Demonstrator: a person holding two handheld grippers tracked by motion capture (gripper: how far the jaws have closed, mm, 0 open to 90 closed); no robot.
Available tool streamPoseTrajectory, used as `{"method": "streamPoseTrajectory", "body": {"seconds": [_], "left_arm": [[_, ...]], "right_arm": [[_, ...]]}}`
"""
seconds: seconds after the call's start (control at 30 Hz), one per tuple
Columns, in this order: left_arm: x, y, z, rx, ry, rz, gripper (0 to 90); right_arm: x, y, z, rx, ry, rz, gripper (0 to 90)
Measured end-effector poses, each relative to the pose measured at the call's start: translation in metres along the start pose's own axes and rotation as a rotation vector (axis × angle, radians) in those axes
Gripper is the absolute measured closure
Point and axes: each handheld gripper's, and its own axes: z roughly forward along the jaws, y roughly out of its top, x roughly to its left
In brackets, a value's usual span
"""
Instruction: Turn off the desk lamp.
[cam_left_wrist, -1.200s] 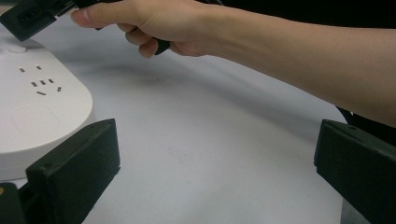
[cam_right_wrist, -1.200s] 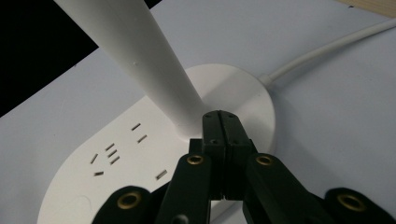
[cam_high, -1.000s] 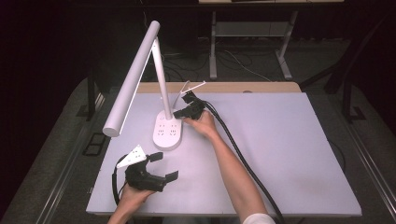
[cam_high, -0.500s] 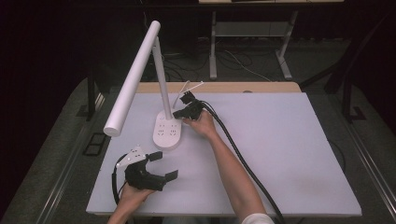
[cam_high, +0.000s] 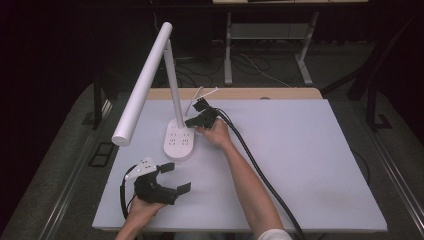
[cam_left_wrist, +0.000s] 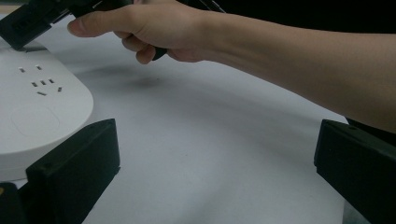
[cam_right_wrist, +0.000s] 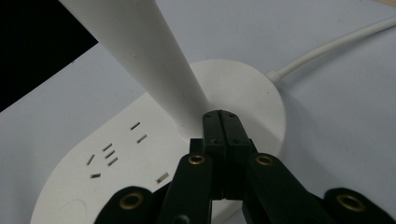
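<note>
- Surface: pale grey table, matte, with a wooden strip along its far edge. Dark room around it; grey floor, metal frame legs and loose cables beyond the far edge.
- Task item: white desk lamp. Its oval base with socket slots sits left of centre, nearer the far edge; the stem rises from the base's far end, and the long head slants out toward the left edge. A white cord leaves the base at the back.
- Right gripper: jaws clenched together, nothing between them, tips against the foot of the stem on the base.
- Left gripper: released, jaws wide apart, empty, resting near the front-left corner, base edge just beyond one jaw.
- Versus earlier frames: lamp, both hands and both grippers are unchanged in place; right jaws remain closed.
- Writing: no brand, label or text legible; sockets carry slots alone.
</note>
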Motion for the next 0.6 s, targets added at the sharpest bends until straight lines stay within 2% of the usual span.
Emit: {"method": "streamPoseTrajectory", "body": {"seconds": [0.2, 0.43, 0.6], "left_arm": [[0.0007, -0.0002, -0.0007, 0.001, 0.0, 0.001, 0.0], [0.001, -0.0002, -0.0012, -0.001, 0.001, -0.003, 0.0], [0.0007, -0.0003, -0.001, 0.0, 0.0, -0.001, 0.0]], "right_arm": [[0.0023, -0.0003, 0.0, -0.004, -0.018, -0.012, 90.0], [0.0013, 0.0005, -0.0013, -0.002, -0.006, 0.009, 90.0], [0.0011, 0.0005, -0.0014, 0.0, -0.014, -0.007, 90.0]]}}
